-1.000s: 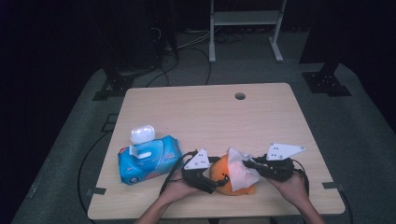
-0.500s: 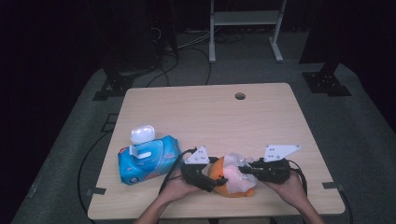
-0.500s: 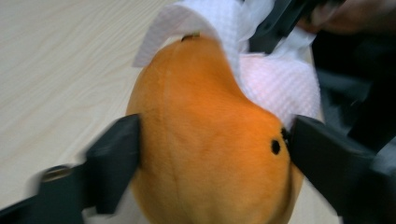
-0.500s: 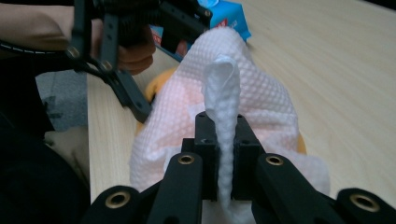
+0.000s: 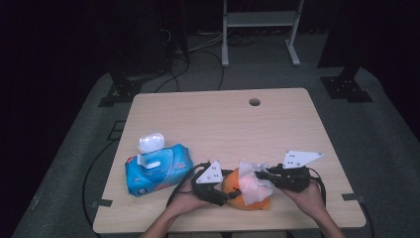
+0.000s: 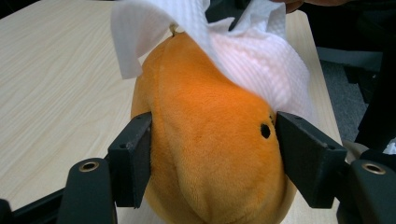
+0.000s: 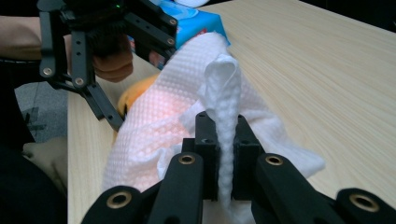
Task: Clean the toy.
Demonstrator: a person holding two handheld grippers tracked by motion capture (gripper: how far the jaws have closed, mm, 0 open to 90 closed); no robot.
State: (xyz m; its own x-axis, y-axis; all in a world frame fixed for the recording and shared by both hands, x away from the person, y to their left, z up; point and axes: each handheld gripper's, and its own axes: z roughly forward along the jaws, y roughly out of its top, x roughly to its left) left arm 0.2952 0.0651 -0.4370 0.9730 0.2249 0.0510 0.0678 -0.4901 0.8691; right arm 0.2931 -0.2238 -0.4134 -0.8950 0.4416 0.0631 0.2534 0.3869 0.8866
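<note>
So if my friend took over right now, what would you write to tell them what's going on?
Left gripper: jaws have just been closing around the orange plush toy and sit against its sides.
Right gripper: shut on a fold of the white wipe, which is draped over the toy.
Toy and wipe sit at the near edge of the table; the blue wipes pack lies to the left with its lid open.
Done: a wipe is out and on the toy.
Left: probably rub the toy with the wipe while the left gripper steadies it.
</note>
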